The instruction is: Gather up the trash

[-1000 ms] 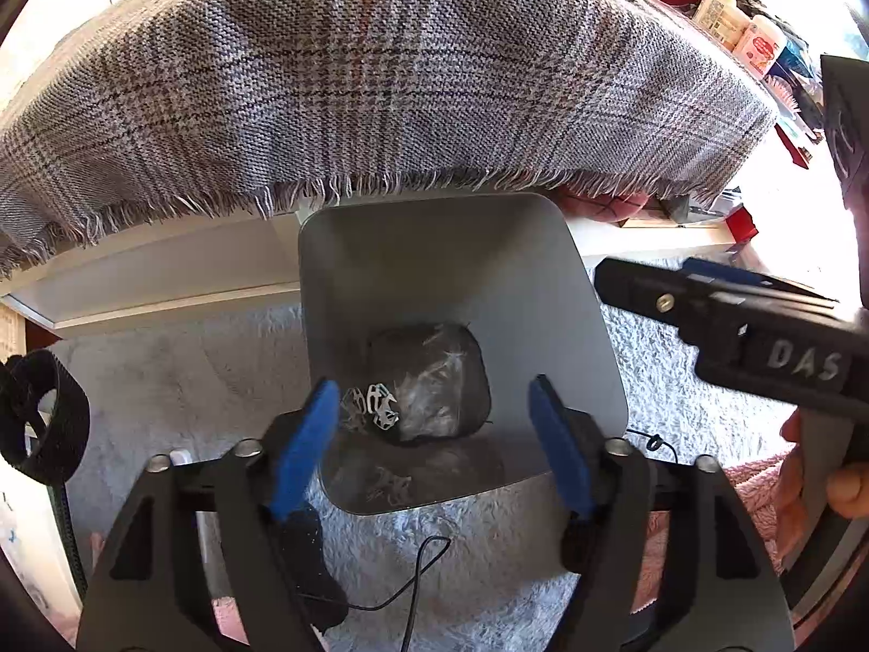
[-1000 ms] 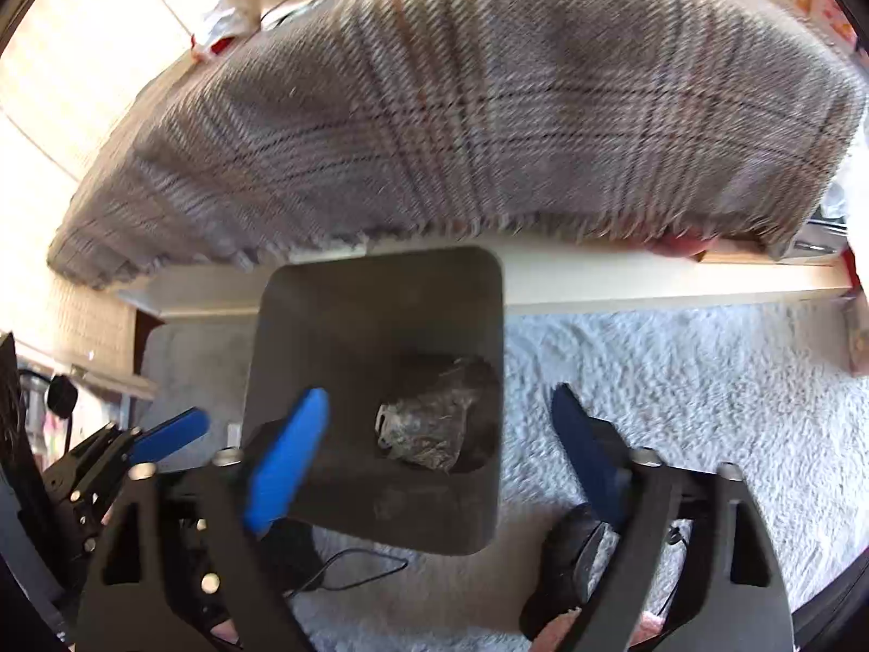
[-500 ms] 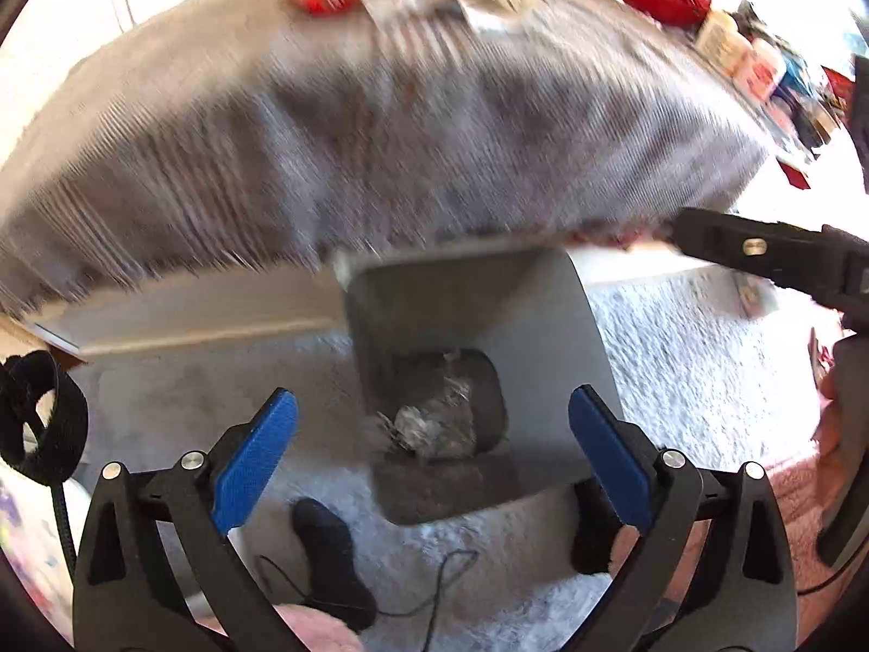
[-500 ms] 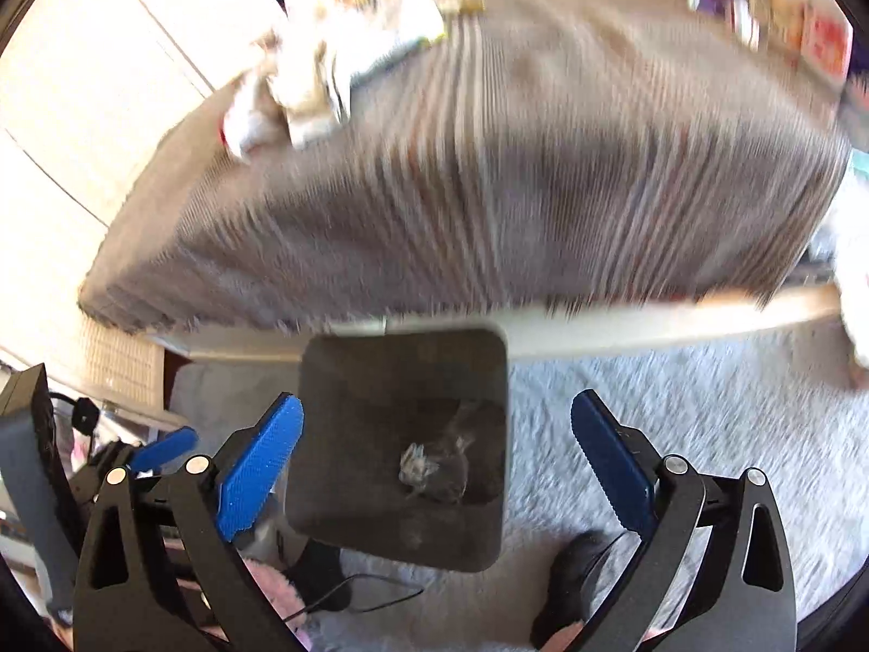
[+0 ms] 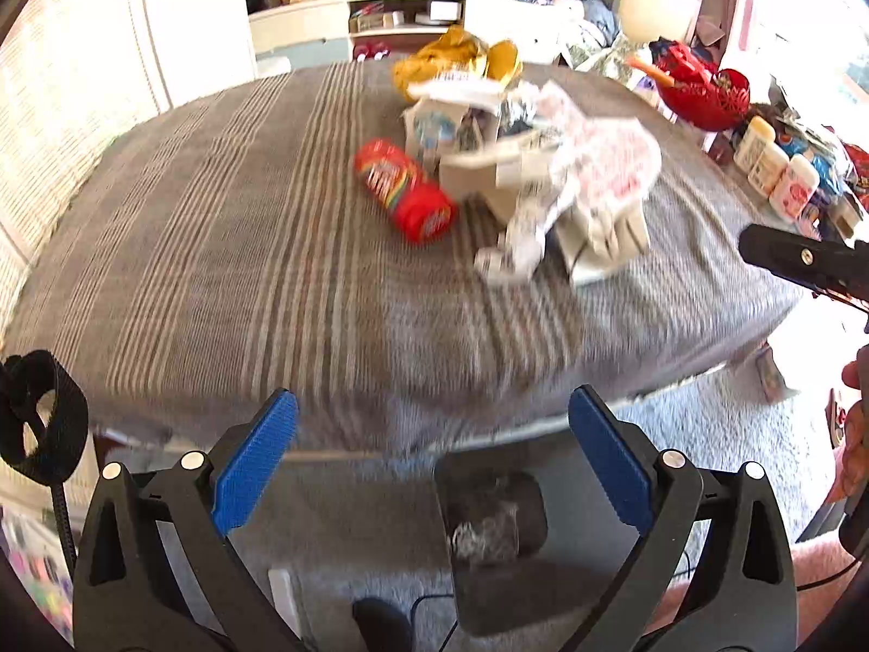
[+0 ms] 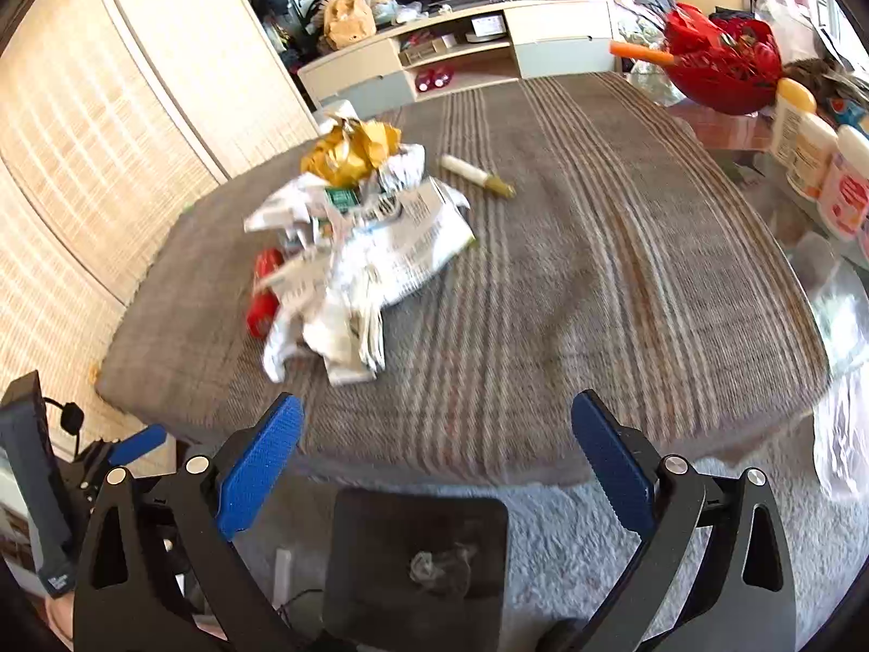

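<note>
A pile of crumpled newspaper (image 5: 554,185) (image 6: 369,266), a yellow wrapper (image 5: 456,62) (image 6: 350,155) and a red can (image 5: 404,190) (image 6: 263,293) lie on the grey plaid table (image 5: 217,250) (image 6: 624,299). A white marker (image 6: 475,176) lies behind the pile. A grey bin (image 5: 491,538) (image 6: 415,565) with crumpled trash inside stands on the rug below the table edge. My left gripper (image 5: 432,462) and right gripper (image 6: 434,462) are both open and empty, above the bin.
A red bowl (image 5: 706,95) (image 6: 722,65) and several bottles (image 5: 776,168) (image 6: 820,157) stand at the table's right. A pale rug (image 6: 570,532) covers the floor. A TV cabinet (image 6: 461,49) stands behind. The right gripper's side shows in the left wrist view (image 5: 809,263).
Both grippers have risen and tilted up from the bin, so the tabletop and trash pile came into view. Both stay open and empty.
</note>
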A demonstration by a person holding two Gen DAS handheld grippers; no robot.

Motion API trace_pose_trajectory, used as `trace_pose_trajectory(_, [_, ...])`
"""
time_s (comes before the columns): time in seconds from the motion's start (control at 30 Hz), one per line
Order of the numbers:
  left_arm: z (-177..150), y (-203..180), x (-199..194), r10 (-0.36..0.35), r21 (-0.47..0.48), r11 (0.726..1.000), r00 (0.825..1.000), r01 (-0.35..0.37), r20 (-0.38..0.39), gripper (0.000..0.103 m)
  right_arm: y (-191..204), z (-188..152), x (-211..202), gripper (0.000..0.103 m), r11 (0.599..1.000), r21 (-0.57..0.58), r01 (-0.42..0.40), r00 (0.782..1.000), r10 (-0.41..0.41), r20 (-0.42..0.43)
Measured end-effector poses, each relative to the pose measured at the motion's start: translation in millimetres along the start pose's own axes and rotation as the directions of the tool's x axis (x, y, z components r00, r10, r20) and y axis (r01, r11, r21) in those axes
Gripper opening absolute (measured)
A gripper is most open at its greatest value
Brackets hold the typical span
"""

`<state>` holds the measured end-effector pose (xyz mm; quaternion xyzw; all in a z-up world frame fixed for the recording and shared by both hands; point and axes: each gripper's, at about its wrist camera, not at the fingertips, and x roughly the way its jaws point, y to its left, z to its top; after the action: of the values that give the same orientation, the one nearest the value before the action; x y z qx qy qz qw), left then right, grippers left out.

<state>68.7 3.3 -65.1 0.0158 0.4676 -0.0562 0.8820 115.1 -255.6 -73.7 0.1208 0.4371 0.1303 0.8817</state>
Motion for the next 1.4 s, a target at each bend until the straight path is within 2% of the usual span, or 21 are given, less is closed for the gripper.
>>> trace_pose_trajectory(0.2, [33, -12, 17, -0.033, 0.029, 0.999, 0.999, 0.032, 0.024, 0.085, 13, 37, 17, 0.099, 0.999, -0.007, -0.053, 0.998, 0.053, 0.021])
trace_pose_trajectory(0.23, [37, -15, 19, -0.032, 0.037, 0.999, 0.999, 0.031, 0.029, 0.082, 15, 41, 21, 0.096, 0.998, -0.006, -0.06, 0.998, 0.06, 0.016])
trace_pose_trajectory(0.43, [56, -23, 35, -0.04, 0.045, 0.998, 0.999, 0.039, 0.032, 0.069, 23, 55, 46, 0.066, 0.996, -0.019, -0.085, 0.996, 0.085, -0.033])
trace_pose_trajectory(0.7, [65, -27, 52, -0.063, 0.057, 0.996, 0.998, 0.063, 0.007, 0.058, 28, 56, 62, 0.042, 0.994, -0.024, -0.104, 0.993, 0.102, -0.063])
trace_pose_trajectory(0.77, [64, -26, 57, -0.066, 0.061, 0.996, 0.998, 0.066, -0.003, 0.053, 31, 57, 63, 0.029, 0.994, -0.038, -0.101, 0.993, 0.098, -0.071])
trace_pose_trajectory(0.8, [64, -27, 60, -0.071, 0.062, 0.996, 0.997, 0.072, -0.009, 0.051, 32, 57, 65, 0.026, 0.994, -0.043, -0.101, 0.992, 0.097, -0.075])
trace_pose_trajectory(0.83, [64, -28, 62, -0.075, 0.063, 0.995, 0.997, 0.075, -0.013, 0.048, 33, 57, 65, 0.025, 0.994, -0.046, -0.1, 0.992, 0.096, -0.076])
trace_pose_trajectory(0.97, [64, -33, 69, -0.105, 0.066, 0.992, 0.994, 0.106, -0.029, 0.046, 35, 57, 66, 0.021, 0.994, -0.052, -0.096, 0.993, 0.092, -0.071])
trace_pose_trajectory(1.03, [64, -39, 71, -0.096, 0.088, 0.991, 0.995, 0.098, -0.029, 0.046, 36, 57, 64, 0.02, 0.994, -0.055, -0.092, 0.994, 0.089, -0.064])
trace_pose_trajectory(1.13, [65, -42, 67, -0.083, 0.091, 0.992, 0.996, 0.084, -0.013, 0.027, 35, 59, 59, 0.017, 0.994, -0.057, -0.092, 0.995, 0.089, -0.047])
trace_pose_trajectory(1.2, [65, -42, 61, -0.089, 0.09, 0.992, 0.996, 0.088, 0.004, 0.024, 33, 61, 52, 0.017, 0.994, -0.057, -0.094, 0.995, 0.092, -0.027])
trace_pose_trajectory(1.27, [65, -42, 53, -0.074, 0.097, 0.993, 0.997, 0.071, 0.027, 0.017, 30, 63, 45, 0.016, 0.994, -0.054, -0.098, 0.995, 0.098, -0.007])
trace_pose_trajectory(1.4, [63, -37, 40, -0.063, 0.086, 0.995, 0.997, 0.058, 0.053, 0.016, 23, 66, 28, 0.016, 0.992, -0.039, -0.12, 0.992, 0.121, 0.03])
